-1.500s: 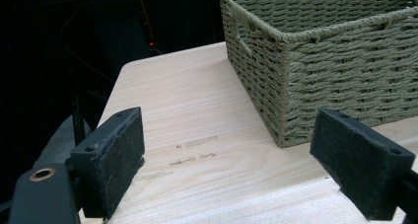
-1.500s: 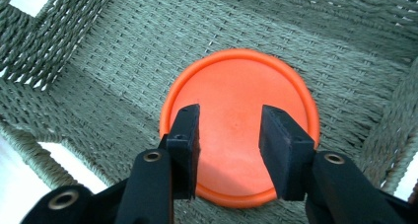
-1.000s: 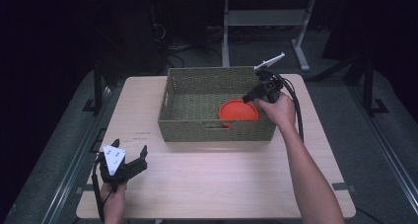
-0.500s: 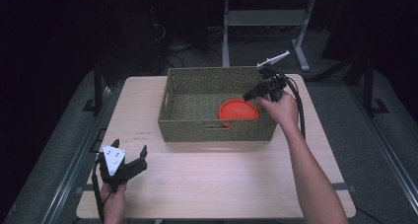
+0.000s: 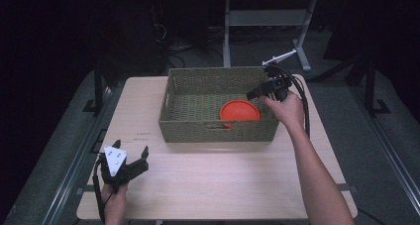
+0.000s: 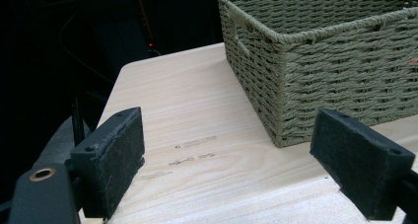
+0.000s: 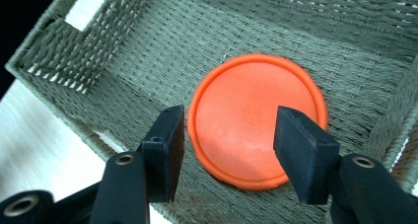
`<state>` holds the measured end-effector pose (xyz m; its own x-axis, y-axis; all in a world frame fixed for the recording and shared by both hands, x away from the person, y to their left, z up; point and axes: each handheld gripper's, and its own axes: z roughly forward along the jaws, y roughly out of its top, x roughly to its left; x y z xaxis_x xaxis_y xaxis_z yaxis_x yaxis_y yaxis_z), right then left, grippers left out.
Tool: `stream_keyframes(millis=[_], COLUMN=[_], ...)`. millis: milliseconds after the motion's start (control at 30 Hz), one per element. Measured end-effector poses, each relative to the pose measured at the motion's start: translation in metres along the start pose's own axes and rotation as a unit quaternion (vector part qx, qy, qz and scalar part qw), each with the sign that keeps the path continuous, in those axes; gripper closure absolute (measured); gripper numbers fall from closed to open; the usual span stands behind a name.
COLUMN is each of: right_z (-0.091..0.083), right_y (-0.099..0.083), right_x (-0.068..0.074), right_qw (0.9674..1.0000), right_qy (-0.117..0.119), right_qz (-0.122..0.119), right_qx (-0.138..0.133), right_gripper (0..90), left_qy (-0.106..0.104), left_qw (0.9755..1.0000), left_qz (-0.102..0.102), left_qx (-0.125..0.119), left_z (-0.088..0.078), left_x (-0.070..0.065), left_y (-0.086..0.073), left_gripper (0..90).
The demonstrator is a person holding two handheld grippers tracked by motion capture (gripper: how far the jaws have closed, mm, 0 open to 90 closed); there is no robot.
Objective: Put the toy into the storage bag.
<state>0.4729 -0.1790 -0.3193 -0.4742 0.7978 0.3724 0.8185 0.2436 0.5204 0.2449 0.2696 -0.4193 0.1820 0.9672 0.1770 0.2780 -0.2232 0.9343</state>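
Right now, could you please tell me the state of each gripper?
Left gripper: open, empty, low over the table.
Right gripper: open, jaws just widening, nothing between them, above the orange plate in the wicker basket.

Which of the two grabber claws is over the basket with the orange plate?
The right gripper. Its jaws have just been opening above the orange plate in the basket; the left gripper sits far off by the table's near corner.

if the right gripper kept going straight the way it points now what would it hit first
Most likely the orange plate lying on the basket floor: the right gripper aims down at it, jaws open and just widened, nothing between them. Depth is hard to judge.
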Motion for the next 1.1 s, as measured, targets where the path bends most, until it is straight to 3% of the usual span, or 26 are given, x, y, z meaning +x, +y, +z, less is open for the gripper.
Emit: stream_keyframes(millis=[233, 867, 1100], right_z=[-0.01, -0.035, -0.041], right_y=[-0.004, -0.028, -0.04], right_x=[0.003, 0.011, 0.007], right_qw=[1.0, 0.9994, 0.9991], right_qy=[0.002, 0.009, 0.015], right_qz=[0.002, -0.019, -0.025], right_qx=[-0.009, -0.028, -0.03], right_gripper=[41.0, 34.4, 32.5], left_qy=[0.001, -0.002, -0.001], left_qw=[1.0, 1.0, 1.0], left_qz=[0.0, -0.002, -0.001], left_qx=[-0.001, 0.0, -0.001], left_z=[0.0, 0.001, 0.001], left_x=[0.0, -0.001, -0.002], left_y=[0.0, 0.0, 0.0], left_gripper=[12.7, 12.7, 12.7])
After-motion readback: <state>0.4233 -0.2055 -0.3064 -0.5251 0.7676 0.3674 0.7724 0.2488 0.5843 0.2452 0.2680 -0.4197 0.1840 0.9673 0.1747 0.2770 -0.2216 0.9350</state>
